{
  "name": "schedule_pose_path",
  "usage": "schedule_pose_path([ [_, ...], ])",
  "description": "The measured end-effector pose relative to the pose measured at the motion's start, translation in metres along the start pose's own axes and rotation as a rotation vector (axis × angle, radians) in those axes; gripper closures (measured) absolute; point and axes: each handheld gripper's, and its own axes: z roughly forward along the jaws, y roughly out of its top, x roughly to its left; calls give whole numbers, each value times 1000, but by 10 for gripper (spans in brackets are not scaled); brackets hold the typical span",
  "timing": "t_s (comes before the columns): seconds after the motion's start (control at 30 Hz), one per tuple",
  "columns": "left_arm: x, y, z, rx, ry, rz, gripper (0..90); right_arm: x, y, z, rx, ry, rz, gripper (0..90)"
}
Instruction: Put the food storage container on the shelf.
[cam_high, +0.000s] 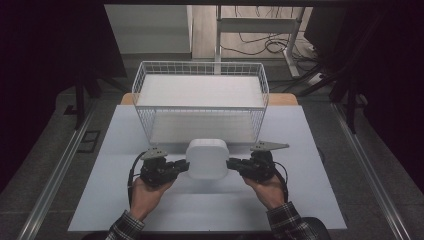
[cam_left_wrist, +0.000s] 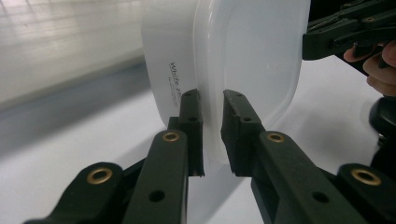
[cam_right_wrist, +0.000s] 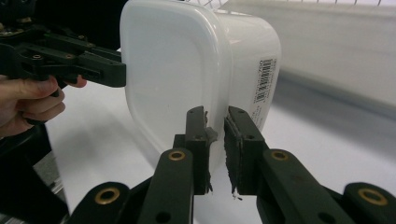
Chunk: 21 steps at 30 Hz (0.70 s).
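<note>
White lidded tub (cam_high: 207, 158) between left gripper (cam_high: 183, 166) and right gripper (cam_high: 233, 165), rim pinched

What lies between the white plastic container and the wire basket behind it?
Nothing lies there. In the high view, only a narrow bare strip of the table separates the white container from the wire basket. Both grippers clamp the container's rim.
</note>
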Motion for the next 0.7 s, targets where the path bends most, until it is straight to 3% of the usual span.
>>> schedule_pose_path([
  [0.33, 21, 17, 16, -20, 29, -2, 793, -20, 15, 19, -7, -28, 3, 785],
  [0.7, 49, 34, 39, -34, 43, -37, 793, -44, 37, 41, -15, -76, 1, 780],
])
